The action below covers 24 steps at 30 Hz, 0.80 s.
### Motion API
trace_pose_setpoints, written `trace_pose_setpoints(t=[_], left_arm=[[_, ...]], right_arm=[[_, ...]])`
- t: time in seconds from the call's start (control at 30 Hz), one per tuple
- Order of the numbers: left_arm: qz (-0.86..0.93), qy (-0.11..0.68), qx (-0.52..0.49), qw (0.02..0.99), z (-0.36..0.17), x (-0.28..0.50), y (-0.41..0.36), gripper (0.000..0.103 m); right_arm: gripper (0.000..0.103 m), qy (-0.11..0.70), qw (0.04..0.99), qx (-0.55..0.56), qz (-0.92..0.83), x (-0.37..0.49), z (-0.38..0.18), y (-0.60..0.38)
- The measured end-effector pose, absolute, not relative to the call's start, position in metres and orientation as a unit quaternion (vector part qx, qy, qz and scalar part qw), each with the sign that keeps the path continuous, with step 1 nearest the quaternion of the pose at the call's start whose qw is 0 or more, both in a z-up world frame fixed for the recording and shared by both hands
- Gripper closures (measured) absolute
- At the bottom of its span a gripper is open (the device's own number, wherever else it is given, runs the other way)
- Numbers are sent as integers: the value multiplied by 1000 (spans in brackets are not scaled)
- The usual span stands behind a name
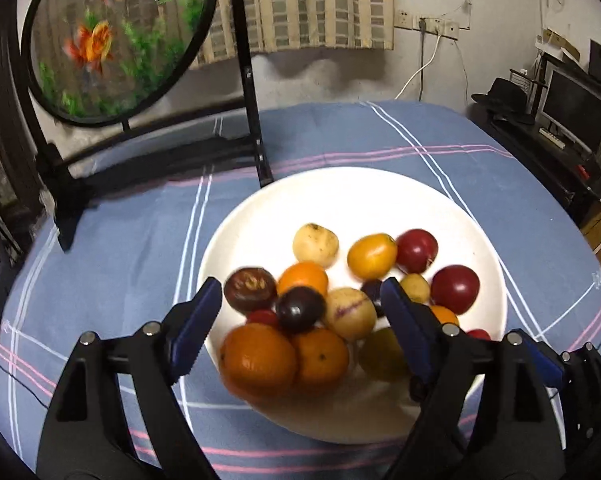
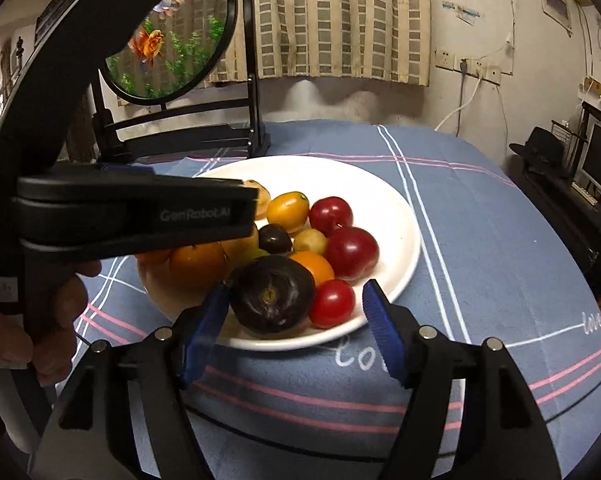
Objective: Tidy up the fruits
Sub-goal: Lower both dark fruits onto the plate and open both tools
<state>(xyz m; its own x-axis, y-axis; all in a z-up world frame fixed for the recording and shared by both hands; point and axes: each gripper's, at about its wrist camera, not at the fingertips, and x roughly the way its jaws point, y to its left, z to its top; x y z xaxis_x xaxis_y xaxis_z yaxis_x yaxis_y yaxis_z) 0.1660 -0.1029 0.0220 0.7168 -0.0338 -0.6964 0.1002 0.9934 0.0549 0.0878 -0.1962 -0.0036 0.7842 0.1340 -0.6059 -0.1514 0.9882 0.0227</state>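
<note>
Left gripper (image 1: 302, 316) is spread wide with nothing pinched, hanging over the near side of the plate (image 1: 380, 196). Looking along its blue fingers (image 1: 196, 320), the gap frames a heap of fruit: two oranges (image 1: 258, 360) closest in, a dark plum (image 1: 300, 307) and a brown-purple fruit (image 1: 250, 289) just past them, and a pale striped melon (image 1: 350, 312) toward the right finger. Further out sit a yellowish fruit (image 1: 315, 245), a yellow-orange one (image 1: 371, 255) and two red plums (image 1: 455, 288). It's a bit blurry, so I can't tell whether either finger touches anything.

Right gripper (image 2: 296, 312) is let go too, jaws apart at the plate's near rim (image 2: 380, 288). Between its fingers, right up front, is a big dark purple fruit (image 2: 270, 298) lying on the plate, hugging the left finger (image 2: 204, 328); whether it actually touches is hard to say. A cherry tomato (image 2: 332, 303) sits just beside it, well clear of the right finger. The red plums lie beyond.

The left gripper's black body crosses the left of this view, held by a hand (image 2: 60, 312).

Further out: blue checked cloth (image 2: 480, 240), then a round goldfish picture (image 2: 172, 40) on a black stand at the far left.
</note>
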Motion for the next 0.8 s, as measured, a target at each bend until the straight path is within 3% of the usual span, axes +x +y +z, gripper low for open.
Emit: trace_pose_setpoints(t=[0.23,0.8], left_arm=[[-17,368,35,929,33,133,-83,9],[4,398,-5,917,4,36,-32,8]], right_arm=[[33,308,948,1,78,72,11,-202],[33,348,934,-17,74,24,4,-212]])
